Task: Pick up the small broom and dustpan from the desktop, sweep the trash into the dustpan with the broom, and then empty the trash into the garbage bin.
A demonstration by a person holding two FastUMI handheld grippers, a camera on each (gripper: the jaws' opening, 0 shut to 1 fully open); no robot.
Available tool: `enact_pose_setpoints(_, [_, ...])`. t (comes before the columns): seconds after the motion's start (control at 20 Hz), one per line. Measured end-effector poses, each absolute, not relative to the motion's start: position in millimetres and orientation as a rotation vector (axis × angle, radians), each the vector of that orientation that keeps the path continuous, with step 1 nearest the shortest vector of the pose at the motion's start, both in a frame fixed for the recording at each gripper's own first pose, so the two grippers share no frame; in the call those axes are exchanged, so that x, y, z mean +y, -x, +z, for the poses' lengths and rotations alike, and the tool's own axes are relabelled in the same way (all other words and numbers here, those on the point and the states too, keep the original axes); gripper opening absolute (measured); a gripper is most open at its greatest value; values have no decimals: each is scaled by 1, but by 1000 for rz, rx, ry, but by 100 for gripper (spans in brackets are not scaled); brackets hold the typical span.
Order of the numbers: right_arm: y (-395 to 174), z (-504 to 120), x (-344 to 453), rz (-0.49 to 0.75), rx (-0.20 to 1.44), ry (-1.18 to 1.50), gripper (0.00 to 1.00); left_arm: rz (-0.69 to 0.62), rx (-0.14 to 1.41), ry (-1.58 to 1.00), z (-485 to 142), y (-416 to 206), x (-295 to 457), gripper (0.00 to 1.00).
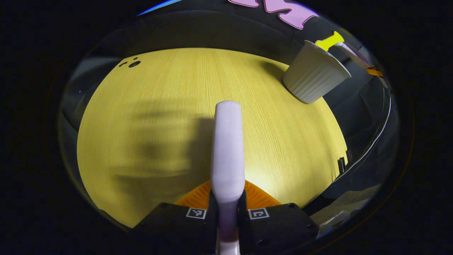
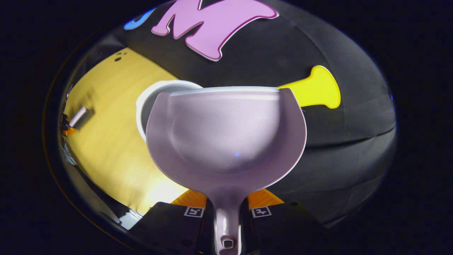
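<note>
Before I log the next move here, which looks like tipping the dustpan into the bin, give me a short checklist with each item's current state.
1. Right gripper shut on the dustpan handle: ok, both fingers flank and press the handle.
2. Left gripper shut on the broom handle: ok.
3. Dustpan lined up with the garbage bin: ok, the bin's rim shows just behind the pan's left edge.
4. Trash in the pan: not ok, the pan's inside looks bare.
5. Bin upright on the desktop: ok in the left gripper view, near the far right corner.
6. Trash left on the desktop: cannot tell; the visible part shows no scraps.
</note>
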State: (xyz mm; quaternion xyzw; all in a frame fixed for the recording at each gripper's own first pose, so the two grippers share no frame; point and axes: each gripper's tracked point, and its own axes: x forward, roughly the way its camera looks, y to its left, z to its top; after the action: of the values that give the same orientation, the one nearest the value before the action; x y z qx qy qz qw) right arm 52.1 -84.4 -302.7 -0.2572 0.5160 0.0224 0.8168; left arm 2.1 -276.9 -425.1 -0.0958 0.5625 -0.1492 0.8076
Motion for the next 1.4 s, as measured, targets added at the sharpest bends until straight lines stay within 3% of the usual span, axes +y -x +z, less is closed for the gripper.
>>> enact_pose_setpoints(0.3, [12, -287, -24, 141, 1043, 356, 34, -295, 1209, 177, -429, -7, -270, 29])
enact_pose_setpoints(0.6, [102, -321, 48, 245, 1110, 234, 33, -278, 1225, 170, -432, -7, -267, 29])
enact_pose_setpoints(0.95, [164, -421, 126, 306, 1224, 78, 34, -266, 1229, 168, -433, -9, -265, 29])
enact_pose_setpoints(1.4, [168, -573, 173, 309, 1330, 66, 34, -274, 1177, 81, -437, -32, -263, 29])
